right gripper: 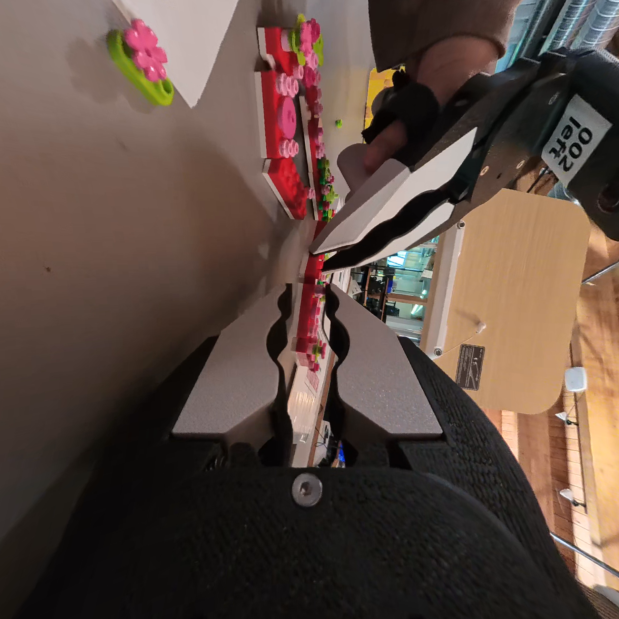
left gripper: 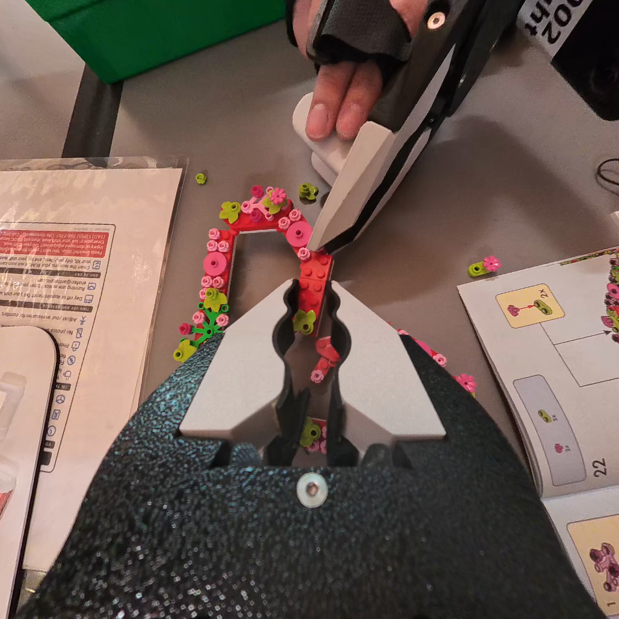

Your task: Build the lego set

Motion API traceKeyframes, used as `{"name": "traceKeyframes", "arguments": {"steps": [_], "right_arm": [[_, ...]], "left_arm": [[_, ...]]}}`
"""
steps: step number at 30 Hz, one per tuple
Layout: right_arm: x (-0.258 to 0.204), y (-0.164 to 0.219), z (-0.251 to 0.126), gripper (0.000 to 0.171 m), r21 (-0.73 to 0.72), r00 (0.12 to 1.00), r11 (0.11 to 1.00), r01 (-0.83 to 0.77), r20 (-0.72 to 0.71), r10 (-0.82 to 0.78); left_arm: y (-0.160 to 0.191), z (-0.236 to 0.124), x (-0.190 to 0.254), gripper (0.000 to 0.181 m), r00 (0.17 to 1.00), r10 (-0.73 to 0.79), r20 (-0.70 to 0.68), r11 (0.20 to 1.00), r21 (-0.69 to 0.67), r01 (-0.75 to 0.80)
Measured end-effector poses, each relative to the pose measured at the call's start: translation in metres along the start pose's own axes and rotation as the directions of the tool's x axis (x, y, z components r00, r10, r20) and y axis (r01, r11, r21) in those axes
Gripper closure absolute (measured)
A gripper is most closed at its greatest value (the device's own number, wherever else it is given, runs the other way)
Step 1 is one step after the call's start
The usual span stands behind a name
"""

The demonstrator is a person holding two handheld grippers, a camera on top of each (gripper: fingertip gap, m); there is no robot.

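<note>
A red lego frame (left gripper: 318,268), decked with pink flowers and lime leaves, lies on the grey table. My left gripper (left gripper: 312,284) is shut across the frame's right-hand bar. My right gripper (left gripper: 318,249) comes in from the upper right, turned on its side, with its tips on the same bar just beyond the left gripper. In the right wrist view the frame (right gripper: 284,90) runs between the right gripper's (right gripper: 310,288) fingers, which hold its edge. The left gripper (right gripper: 321,259) meets it from the right. A loose lime plate with a pink flower (left gripper: 484,267) lies to the right, also in the right wrist view (right gripper: 140,63).
An open instruction booklet (left gripper: 552,368) lies at the right. A laminated sheet (left gripper: 83,268) lies at the left. A green box (left gripper: 150,33) stands at the back. A small lime stud (left gripper: 200,178) and a lime leaf piece (left gripper: 307,191) lie loose behind the frame. Only a small space, under 4 cm, lies between the two pairs of fingers.
</note>
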State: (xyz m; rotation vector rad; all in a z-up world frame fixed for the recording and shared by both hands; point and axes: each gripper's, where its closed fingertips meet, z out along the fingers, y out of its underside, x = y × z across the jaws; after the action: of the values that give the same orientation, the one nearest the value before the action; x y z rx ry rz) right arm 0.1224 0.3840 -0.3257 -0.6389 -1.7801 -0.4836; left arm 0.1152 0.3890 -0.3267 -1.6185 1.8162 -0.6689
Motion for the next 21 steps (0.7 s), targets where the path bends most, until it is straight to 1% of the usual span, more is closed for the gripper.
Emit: {"name": "traceKeyframes", "arguments": {"steps": [9,14,21], "right_arm": [[-0.0030,-0.0011,0.0002,0.157,0.001,1.000,1.000,0.002,0.018,-0.002],[0.0009,-0.0009,-0.0003,0.158,0.005,0.998,0.998,-0.060,0.027,0.060],[-0.0001,-0.0001,0.0003,0.158,-0.001,0.994,0.995,-0.098,0.055,0.098]], "left_arm": [[0.0009,0.0017,0.0021,0.166,1.000,-0.006,-0.013,1.000,-0.004,0.005],[-0.0006,-0.0004,0.0015,0.167,1.000,-0.008,-0.012,1.000,0.004,0.008],[0.0007,0.0009,0.0017,0.167,1.000,-0.009,-0.014,1.000,0.000,0.009]]}}
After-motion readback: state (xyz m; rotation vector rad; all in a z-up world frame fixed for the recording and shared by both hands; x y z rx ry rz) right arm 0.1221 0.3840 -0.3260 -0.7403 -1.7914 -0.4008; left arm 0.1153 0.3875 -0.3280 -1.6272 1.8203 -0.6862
